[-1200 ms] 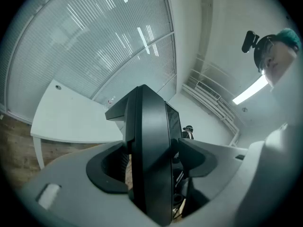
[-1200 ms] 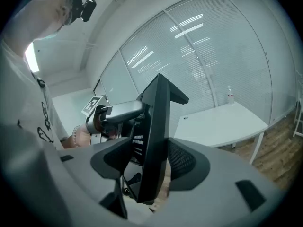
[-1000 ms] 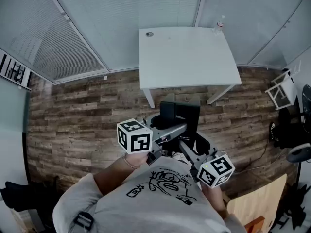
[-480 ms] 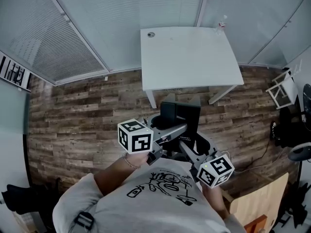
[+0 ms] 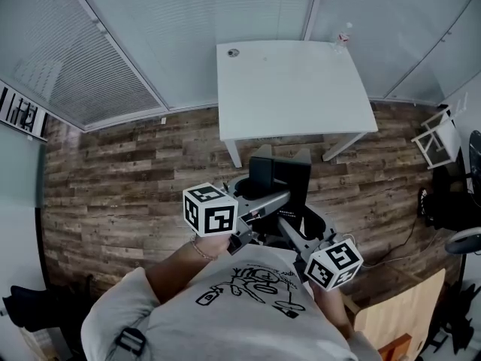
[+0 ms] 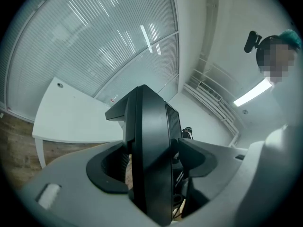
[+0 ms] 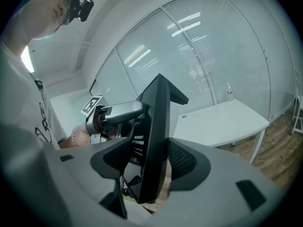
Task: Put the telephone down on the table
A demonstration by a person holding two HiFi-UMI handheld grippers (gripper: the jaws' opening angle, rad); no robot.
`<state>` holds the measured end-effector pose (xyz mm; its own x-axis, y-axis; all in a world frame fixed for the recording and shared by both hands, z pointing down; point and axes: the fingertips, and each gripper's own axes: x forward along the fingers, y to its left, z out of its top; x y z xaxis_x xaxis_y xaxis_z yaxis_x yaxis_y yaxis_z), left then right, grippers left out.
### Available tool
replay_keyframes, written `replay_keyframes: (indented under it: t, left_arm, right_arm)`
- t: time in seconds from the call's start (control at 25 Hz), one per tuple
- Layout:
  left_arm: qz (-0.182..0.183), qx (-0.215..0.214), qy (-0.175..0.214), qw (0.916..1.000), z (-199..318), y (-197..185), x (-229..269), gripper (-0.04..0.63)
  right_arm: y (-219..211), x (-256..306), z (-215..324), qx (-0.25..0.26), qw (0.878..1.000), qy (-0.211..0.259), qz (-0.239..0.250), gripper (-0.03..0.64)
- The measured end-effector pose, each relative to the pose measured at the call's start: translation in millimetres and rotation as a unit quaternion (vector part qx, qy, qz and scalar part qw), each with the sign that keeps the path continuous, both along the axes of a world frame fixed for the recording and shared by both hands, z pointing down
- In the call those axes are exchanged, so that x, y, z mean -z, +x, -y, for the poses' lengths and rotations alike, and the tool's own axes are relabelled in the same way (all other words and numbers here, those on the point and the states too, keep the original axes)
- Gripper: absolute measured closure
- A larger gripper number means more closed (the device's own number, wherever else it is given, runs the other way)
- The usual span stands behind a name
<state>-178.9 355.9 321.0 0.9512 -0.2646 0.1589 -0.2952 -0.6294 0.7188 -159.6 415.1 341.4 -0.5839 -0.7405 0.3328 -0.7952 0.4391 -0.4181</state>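
Two grippers, one telephone; left gripper (image 5: 279,198), jaws closed tight on the black telephone (image 5: 279,173); right gripper (image 5: 285,228), jaws likewise clamped on it from the other side; the telephone stands edge-on between both, held above the wooden floor (image 5: 135,194); one white surface (image 5: 293,89) beyond, apart from it; one small bottle (image 5: 342,36) at its far corner.
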Motion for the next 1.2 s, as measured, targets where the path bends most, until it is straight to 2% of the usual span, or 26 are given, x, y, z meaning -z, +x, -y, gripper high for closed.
replay_keyframes:
  t: [0.4,0.8,1.2]
  left_arm:
    - [0.006,0.015,-0.003,0.9999,39.9,41.6,-4.2,0.27]
    - [0.006,0.027,-0.021,0.9994,99.9,102.0,-10.3,0.27]
    - [0.011,0.036,-0.014,0.9992,143.3,164.7,-3.3,0.27]
  right_arm:
    - [43.3,-3.5,40.8,0.016,1.0,-0.004,0.004,0.388]
    - [105.1,-7.0,100.0,0.028,1.0,-0.009,0.01,0.388]
    - [168.7,-1.8,144.5,0.036,0.999,-0.002,0.016,0.389]
